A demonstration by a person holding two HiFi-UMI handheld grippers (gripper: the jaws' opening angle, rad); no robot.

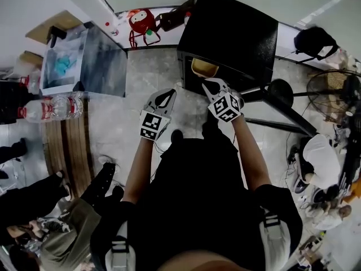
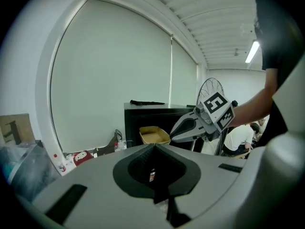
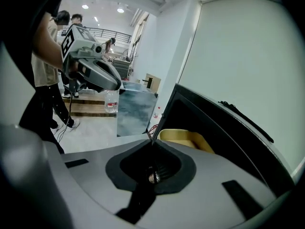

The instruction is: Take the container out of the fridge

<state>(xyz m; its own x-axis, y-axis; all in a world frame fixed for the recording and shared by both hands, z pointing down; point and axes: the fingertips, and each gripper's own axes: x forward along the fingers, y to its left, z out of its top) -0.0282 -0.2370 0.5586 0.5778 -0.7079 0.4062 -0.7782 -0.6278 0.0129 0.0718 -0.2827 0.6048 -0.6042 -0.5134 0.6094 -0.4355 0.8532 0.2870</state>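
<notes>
Both grippers are empty, their jaws pressed together. From the head view, the left gripper (image 1: pixel 167 95) and right gripper (image 1: pixel 211 84) point at the boxy black fridge (image 1: pixel 237 33). The shallow yellow container (image 1: pixel 203 68) sits inside the fridge's open front. Only the gripper views show the container's smooth, rounded rim.

Left claw (image 1: pixel 165 96) and right claw (image 1: pixel 214 86) both closed, empty; forward, side by side
</notes>
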